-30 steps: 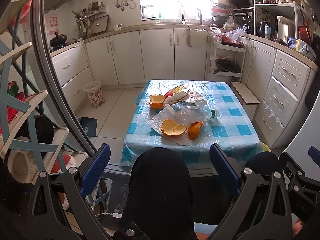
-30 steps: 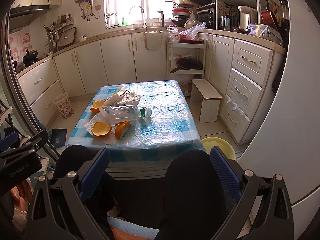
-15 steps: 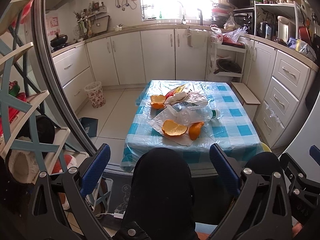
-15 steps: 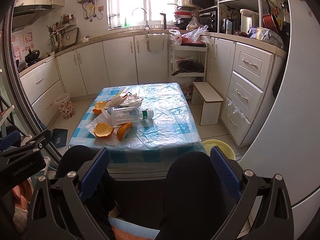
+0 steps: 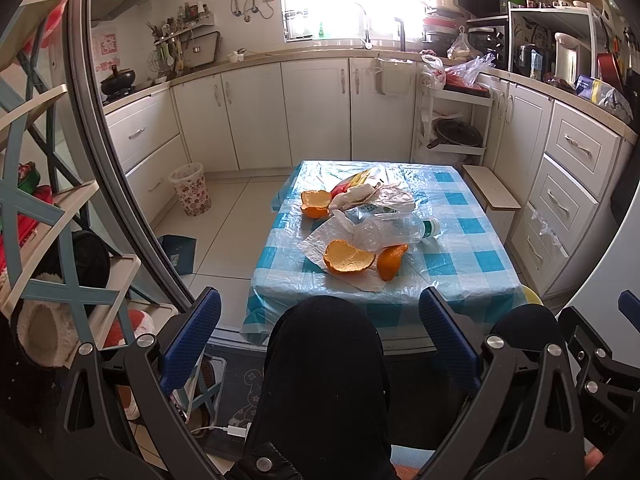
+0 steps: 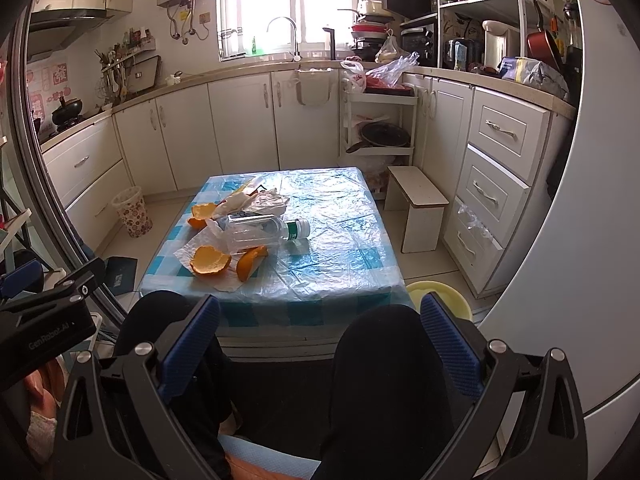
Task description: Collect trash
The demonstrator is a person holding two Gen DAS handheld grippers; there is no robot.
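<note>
Two hand-held grippers hang low over the person's dark-trousered knees (image 5: 324,360), well short of the table (image 5: 472,264): the left hand-held gripper (image 5: 318,336) and the right hand-held gripper (image 6: 320,338) both stand wide apart with nothing between their blue pads. The trash lies on the table's left half: a clear plastic bottle (image 5: 394,232) on its side, orange peels (image 5: 348,257) just in front of it, crumpled wrappers (image 5: 372,196) behind. A patterned wastebasket (image 5: 191,189) stands on the floor by the cabinets, well apart from the table.
</note>
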